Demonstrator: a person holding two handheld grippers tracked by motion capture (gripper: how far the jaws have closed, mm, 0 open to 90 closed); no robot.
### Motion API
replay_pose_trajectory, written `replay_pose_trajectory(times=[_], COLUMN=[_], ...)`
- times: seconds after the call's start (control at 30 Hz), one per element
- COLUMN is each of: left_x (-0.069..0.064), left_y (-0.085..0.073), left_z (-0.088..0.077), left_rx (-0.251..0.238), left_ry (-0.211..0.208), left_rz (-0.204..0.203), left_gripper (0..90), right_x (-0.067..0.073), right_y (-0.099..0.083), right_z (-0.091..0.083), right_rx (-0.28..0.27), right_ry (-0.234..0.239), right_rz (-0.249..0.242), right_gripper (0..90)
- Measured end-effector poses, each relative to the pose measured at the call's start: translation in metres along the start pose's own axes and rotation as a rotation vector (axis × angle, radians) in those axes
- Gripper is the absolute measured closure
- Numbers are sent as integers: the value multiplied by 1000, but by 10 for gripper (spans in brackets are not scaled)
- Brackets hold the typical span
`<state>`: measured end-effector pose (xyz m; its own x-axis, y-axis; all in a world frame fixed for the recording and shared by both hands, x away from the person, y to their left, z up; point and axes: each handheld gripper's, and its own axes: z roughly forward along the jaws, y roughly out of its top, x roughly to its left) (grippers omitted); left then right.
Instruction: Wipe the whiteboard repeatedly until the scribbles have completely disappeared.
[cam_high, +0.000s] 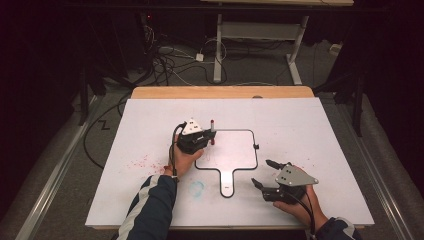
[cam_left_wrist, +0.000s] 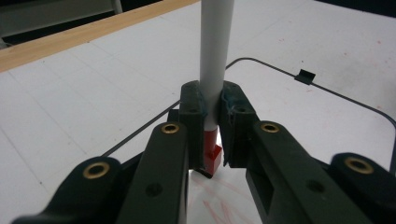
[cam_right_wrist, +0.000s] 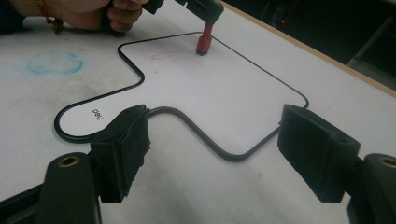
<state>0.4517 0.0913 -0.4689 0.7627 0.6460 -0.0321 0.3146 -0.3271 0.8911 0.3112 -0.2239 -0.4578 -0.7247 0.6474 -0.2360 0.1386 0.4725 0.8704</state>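
A white marker with a red lower end stands upright, my left gripper shut on its barrel. Its tip rests on the paddle-shaped whiteboard near the board's upper left corner, where faint red scribbles show. From above, the left gripper sits at the board's left edge with the marker in it. My right gripper is open, low over the table to the right of the board's handle. Nothing lies between its pads; the whiteboard stretches ahead of them.
The board lies on a white sheet covering a wooden table. A blue smudge and red specks mark the sheet left of the handle. A small black clip sits on the board's right rim. Cables and table legs fill the dark floor beyond.
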Motion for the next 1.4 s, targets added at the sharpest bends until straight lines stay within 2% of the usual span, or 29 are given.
replay_pose_trajectory(times=[0.07, 0.13, 0.23, 0.3, 0.37, 0.4, 0.43, 0.5, 0.53, 0.6, 0.67, 0.8, 0.87, 0.93, 1.1, 1.17, 1.23, 1.3, 1.33, 1.37, 1.4], left_x=[2, 7, 17, 18, 16, 6, 6, -4, -9, -10, -7, 8, 12, 10, -9, -14, -13, -7, 3, 3, 7], left_y=[0, -1, -4, -6, -6, -5, -5, -4, -3, -3, -3, -8, -11, -11, -11, -10, -9, -10, -13, -13, -15], left_z=[-1, -4, -11, -14, -13, -12, -12, -10, -8, -8, -10, -16, -19, -19, -20, -21, -22, -24, -28, -28, -30], left_rx=[4, 12, 14, 9, 7, 12, 12, 15, 18, 18, 26, 10, -1, 0, 8, 22, 37, 37, 30, 30, 24], left_ry=[14, 49, 94, 80, 69, 43, 43, 23, 25, 29, 62, 112, 106, 99, 46, 49, 68, 101, 123, 123, 125], left_rz=[8, 15, 1, -29, -26, 7, 7, 45, 75, 79, 93, 43, 10, 5, 58, 96, 127, 115, 71, 71, 45], left_gripper=[788, 787, 788, 788, 788, 788, 788, 787, 788, 787, 787, 787, 788, 788, 787, 787, 787, 787, 787, 787, 787], right_x=[0, 1, 1, 1, 1, 1, 1, 1, 2, 2, 2, 2, 2, 2, 3, 3, 4, 5, 5, 5, 5], right_y=[0, 0, 0, 0, 0, 1, 1, 1, 1, 1, 1, 0, 0, 1, 1, 1, 1, 1, 1, 1, 1], right_z=[0, 0, 0, 0, 0, 0, 0, 0, 0, 0, 0, 0, 0, 0, 0, 1, 2, 2, 1, 1, 1], right_rx=[5, 3, 4, 4, 3, 2, 3, 3, 10, 11, 9, 10, 11, 12, 9, 16, 21, 21, 17, 16, 16], right_ry=[1, 3, 4, 5, 6, 8, 7, 10, 9, 9, 10, 9, 9, 11, 21, 27, 33, 33, 32, 32, 32], right_rz=[-1, -8, -7, -8, -7, -10, -11, -13, -10, -10, -12, -12, -14, -13, -20, -14, -21, -25, -33, -30, -30], right_gripper=[258, 258, 258, 258, 257, 258, 258, 257, 257, 257, 257, 257, 257, 257, 258, 259, 259, 259, 259, 259, 259])
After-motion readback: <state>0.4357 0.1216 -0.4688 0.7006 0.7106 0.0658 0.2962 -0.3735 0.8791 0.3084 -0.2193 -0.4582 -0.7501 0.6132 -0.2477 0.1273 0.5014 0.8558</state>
